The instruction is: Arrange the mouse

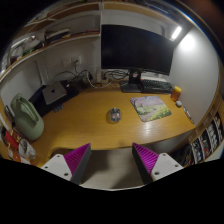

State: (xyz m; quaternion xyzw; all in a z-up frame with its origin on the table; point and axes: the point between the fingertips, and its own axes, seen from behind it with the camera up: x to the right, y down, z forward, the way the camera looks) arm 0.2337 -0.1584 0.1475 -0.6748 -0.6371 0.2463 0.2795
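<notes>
A small grey mouse (114, 115) lies on the wooden desk (85, 118), near its middle. To its right lies a pale patterned mouse mat (152, 107). My gripper (112, 160) hangs well back from the mouse, above the desk's near edge. The two fingers stand wide apart, their magenta pads (78, 158) facing each other with nothing between them. The mouse lies far beyond the fingertips, roughly in line with the gap.
A large dark monitor (135, 50) stands at the back of the desk, with a keyboard (155, 86) by its foot. A laptop (53, 95) sits at the back left, a green bag (27, 118) at the left edge. Shelves (50, 38) hang above.
</notes>
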